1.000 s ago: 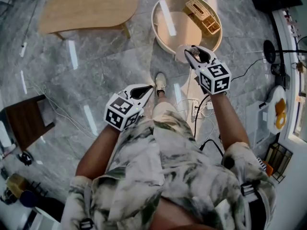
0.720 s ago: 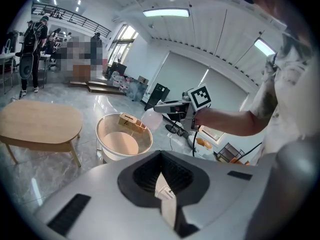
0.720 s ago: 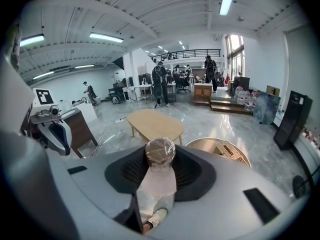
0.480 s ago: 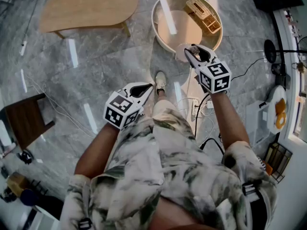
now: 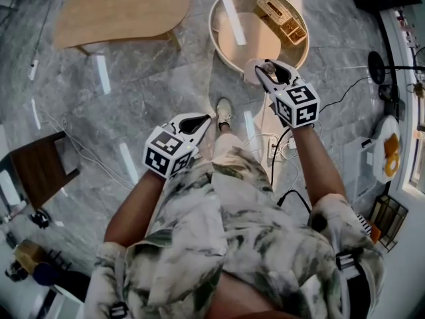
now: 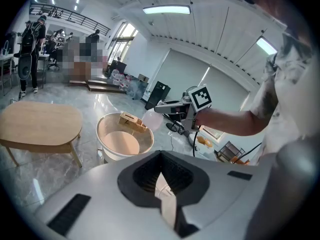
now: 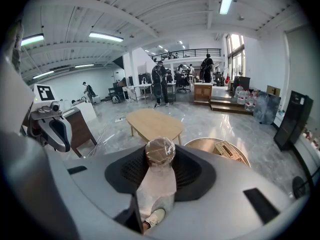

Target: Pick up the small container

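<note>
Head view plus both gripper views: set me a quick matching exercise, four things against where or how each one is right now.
Things:
1. small container
2. left tongs
3. wooden crate
4. oval wooden table

States:
A. inside the round tub
B. shut, nothing between them
C. standing on the grey floor
D. gripped in the right tongs

Pairs: 1-D, 2-B, 3-A, 4-C.
</note>
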{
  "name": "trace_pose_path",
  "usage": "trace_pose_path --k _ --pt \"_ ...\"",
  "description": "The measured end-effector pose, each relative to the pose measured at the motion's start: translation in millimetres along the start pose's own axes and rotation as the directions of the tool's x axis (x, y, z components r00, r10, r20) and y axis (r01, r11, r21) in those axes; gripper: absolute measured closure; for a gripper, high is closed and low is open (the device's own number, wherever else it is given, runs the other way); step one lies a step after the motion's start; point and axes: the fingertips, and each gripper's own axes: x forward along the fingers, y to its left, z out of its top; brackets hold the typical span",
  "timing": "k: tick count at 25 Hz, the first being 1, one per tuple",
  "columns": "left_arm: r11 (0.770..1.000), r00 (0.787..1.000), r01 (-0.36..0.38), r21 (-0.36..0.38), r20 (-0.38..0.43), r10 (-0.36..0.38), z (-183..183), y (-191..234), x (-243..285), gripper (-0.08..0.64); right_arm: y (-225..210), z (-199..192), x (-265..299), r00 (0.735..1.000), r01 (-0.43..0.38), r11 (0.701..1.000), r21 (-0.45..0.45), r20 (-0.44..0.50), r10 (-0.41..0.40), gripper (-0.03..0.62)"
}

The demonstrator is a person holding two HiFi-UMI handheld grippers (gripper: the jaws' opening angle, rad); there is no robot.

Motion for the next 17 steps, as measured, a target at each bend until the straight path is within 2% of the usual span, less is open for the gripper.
trace_pose_path --k 17 --pt "1.0 1.0 0.012 0.007 -0.01 -0.012 44.2 20.4 42.7 0.538 -57.9 8.4 14.6 1.0 0.015 1.0 0.001 -0.013 -0.015 0.439"
